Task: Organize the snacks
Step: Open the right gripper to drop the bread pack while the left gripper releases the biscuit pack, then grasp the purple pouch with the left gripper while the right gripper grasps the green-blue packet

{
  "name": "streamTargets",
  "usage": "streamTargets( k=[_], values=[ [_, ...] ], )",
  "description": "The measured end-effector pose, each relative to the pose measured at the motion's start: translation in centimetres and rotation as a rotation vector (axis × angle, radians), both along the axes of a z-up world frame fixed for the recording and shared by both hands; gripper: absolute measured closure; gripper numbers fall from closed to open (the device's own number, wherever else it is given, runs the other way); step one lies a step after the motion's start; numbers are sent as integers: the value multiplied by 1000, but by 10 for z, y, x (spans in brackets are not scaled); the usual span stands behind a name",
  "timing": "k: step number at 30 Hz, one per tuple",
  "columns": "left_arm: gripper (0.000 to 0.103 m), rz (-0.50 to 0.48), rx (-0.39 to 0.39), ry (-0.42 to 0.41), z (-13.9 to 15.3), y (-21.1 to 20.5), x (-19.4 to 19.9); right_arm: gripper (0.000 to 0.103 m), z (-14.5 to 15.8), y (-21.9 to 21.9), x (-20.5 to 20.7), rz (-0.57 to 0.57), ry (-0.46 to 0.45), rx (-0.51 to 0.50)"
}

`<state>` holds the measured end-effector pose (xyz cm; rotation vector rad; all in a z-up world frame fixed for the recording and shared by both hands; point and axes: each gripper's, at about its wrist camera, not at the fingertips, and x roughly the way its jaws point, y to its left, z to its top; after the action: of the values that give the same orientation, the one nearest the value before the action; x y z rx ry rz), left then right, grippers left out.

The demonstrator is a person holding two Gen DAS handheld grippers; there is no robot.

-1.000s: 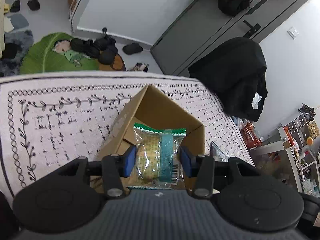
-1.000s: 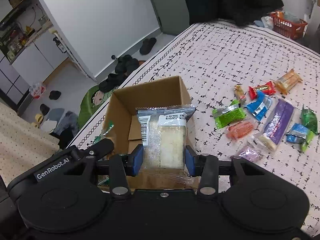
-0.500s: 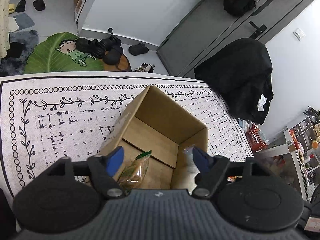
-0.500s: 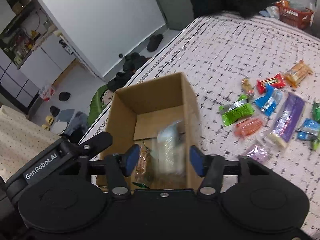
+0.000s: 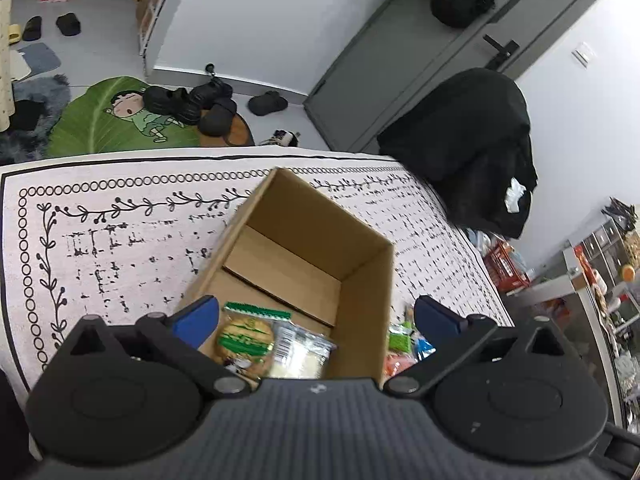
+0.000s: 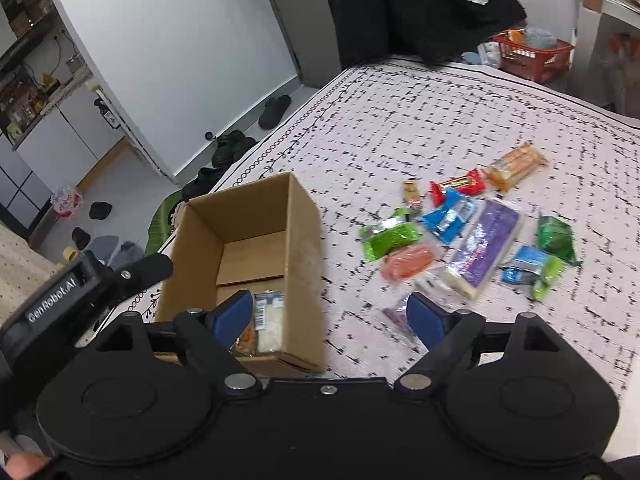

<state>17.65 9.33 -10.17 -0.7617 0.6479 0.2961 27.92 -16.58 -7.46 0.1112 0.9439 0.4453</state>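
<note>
Both grippers, left gripper (image 5: pixel 316 318) and right gripper (image 6: pixel 330 312), hover with fingers spread wide, empty; two snack packs (image 5: pixel 272 344) lie inside the cardboard box (image 6: pixel 304 248), other snacks (image 6: pixel 472 232) scattered beside it.

2 snack packets (image 5: pixel 276 344) inside cardboard box (image 5: pixel 360 280).

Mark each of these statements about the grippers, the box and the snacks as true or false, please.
1. Both grippers, left and right, are open and hold nothing. True.
2. The box is empty. False: a cookie pack and a white pack lie inside.
3. Loose snacks lie on the cloth to the right of the box. True.
4. The box lies on its side. False: it stands upright, open at the top.
5. A purple pack is among the loose snacks. True.
</note>
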Motion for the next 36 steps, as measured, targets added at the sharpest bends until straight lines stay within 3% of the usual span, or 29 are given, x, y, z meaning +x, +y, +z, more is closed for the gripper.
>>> streamTargets(
  k=[6, 8, 11, 15, 19, 31, 36],
  values=[
    [0, -22, 90, -40, 21, -18, -3, 12, 5, -23, -5, -15, -14, 0],
    [0, -36, 118, -38, 26, -24, -2, 7, 6, -30, -7, -23, -21, 0],
    [0, -71, 113, -41, 30, -33, 0, 5, 8, -42, -9, -33, -29, 0],
    [0, -106, 167, -32, 37, -51, 2, 5, 8, -58, -10, -52, -31, 1],
    [0, -140, 147, -40, 40, -63, 5, 4, 6, -73, -10, -78, -23, -1],
    [0, -243, 218, -16, 38, -107, 11, 4, -7, -120, -5, -124, 10, 3],
    [0, -279, 212, 4, 32, -121, 14, 4, -17, -138, 0, -152, 25, 22]
  ],
)
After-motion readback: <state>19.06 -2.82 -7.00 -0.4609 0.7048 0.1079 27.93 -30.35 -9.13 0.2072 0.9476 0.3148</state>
